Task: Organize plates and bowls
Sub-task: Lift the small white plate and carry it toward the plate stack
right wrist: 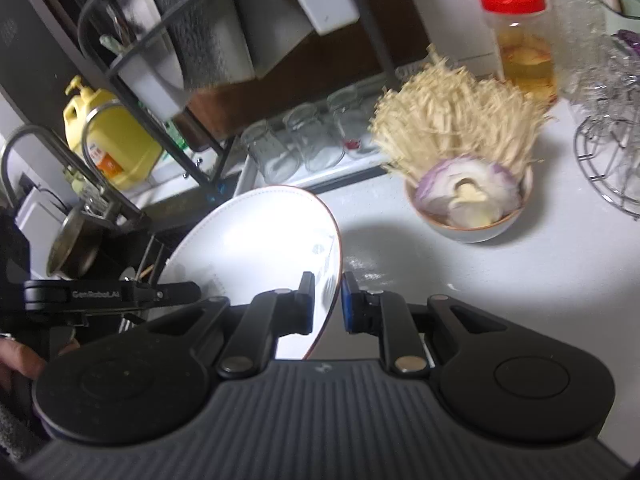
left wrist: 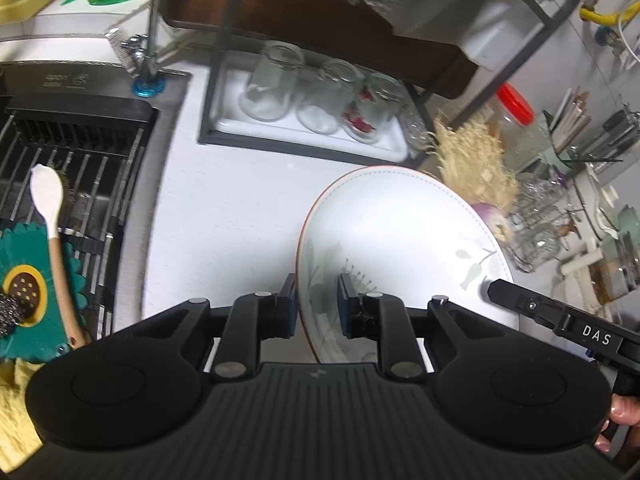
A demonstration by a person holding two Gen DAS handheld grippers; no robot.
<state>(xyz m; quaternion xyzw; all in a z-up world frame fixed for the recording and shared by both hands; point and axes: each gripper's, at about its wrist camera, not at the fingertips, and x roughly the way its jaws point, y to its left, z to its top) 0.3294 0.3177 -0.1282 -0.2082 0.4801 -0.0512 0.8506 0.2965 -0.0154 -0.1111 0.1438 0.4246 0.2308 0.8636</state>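
I'm holding the plate (left wrist: 400,232) with both tongs, tilted and lifted off the counter (left wrist: 224,208), in front of the rack tray (left wrist: 312,144) with the three upturned glasses (left wrist: 328,96).

Left tongs (left wrist: 318,294) are pinching the plate's rim on one side, right tongs (right wrist: 328,292) are pinching the opposite rim, pads pressed nearly together on the thin edge.

Risks from here:
- Glazed rim and small pads: if the two hands are pulling apart or twisting differently, the plate is slipping out of one grip and dropping onto the counter.
- The bowl of onion and enoki (right wrist: 468,204) is sitting just beyond the plate on the right tongs' side, so a wide swing is clipping it.
- The rack frame is close behind, so it's probably an edge-strike hazard. The blur makes clearance hard to judge.
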